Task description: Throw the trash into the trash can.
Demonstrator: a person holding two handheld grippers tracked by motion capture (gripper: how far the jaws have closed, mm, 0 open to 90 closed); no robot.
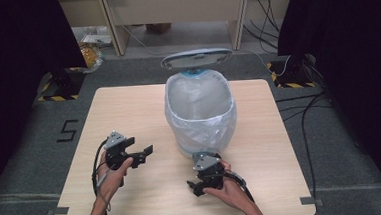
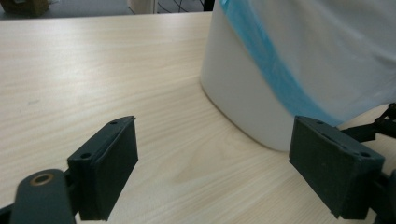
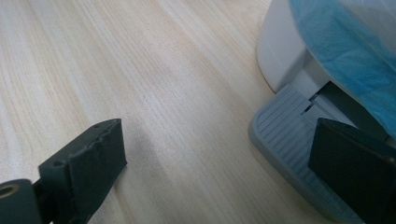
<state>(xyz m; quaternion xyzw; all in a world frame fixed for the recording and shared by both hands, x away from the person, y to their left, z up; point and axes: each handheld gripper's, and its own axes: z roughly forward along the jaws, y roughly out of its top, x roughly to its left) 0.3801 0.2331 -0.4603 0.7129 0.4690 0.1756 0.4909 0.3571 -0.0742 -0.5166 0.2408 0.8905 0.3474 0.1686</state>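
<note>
high view: your L gripper (image 1: 140,153) released, left of bin (image 1: 201,112); lid (image 1: 196,58) up. R gripper (image 1: 199,184) by bin front.
left gripper view: jaws apart over counter (image 2: 93,70), bin ahead-right.
right gripper view: jaws apart, pedal (image 3: 285,135) beside one jaw.

The pedal bin (image 1: 201,112) stands at the middle of the table (image 1: 128,106), nearer the far edge, with its lid (image 1: 196,58) raised behind it and its grey pedal (image 3: 289,140) projecting toward the near edge. Bare tabletop lies open along the left and right edges and across the near edge.
</note>
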